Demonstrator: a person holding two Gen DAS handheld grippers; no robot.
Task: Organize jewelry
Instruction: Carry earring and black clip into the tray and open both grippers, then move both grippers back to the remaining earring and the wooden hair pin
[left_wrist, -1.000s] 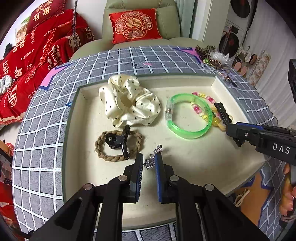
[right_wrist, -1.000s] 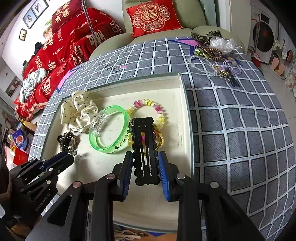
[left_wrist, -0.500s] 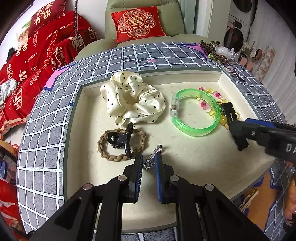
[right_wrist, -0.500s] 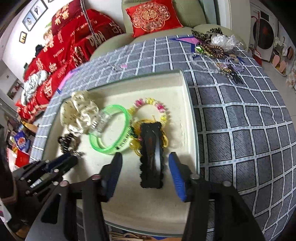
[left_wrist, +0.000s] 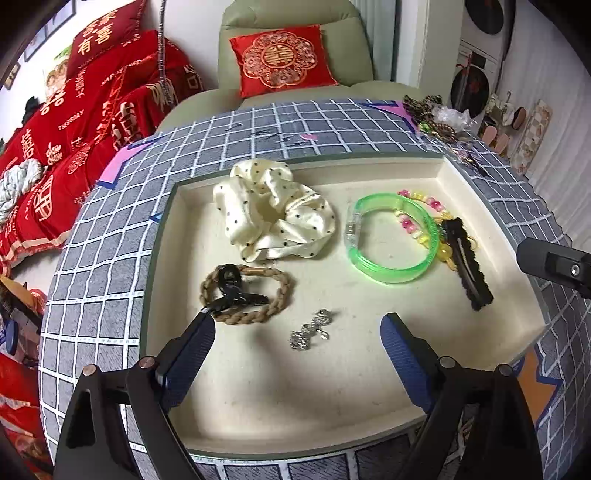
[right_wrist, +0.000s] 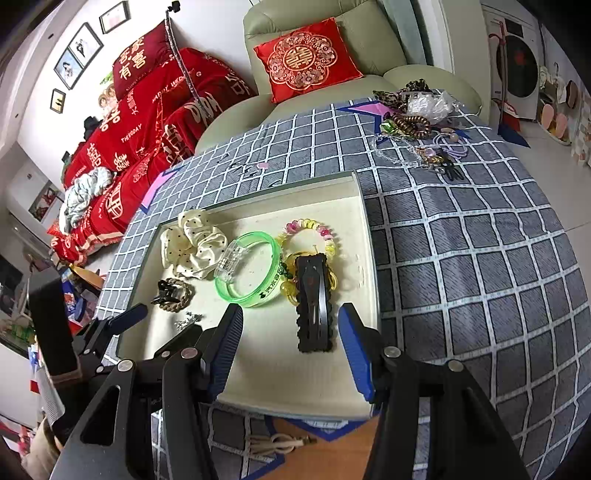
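The left tongs (left_wrist: 297, 345) have just sprung wide, leaving the silver earring (left_wrist: 309, 329) lying free between their pads on the cream tray (left_wrist: 458, 354), while the right tongs (right_wrist: 290, 352) stand released around the black hair clip (right_wrist: 314, 308) beside the green bangle (right_wrist: 251, 273).

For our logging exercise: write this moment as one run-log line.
left gripper: jaws just opened, silver brooch lies free in tray | right gripper: open, black hair clip released in tray
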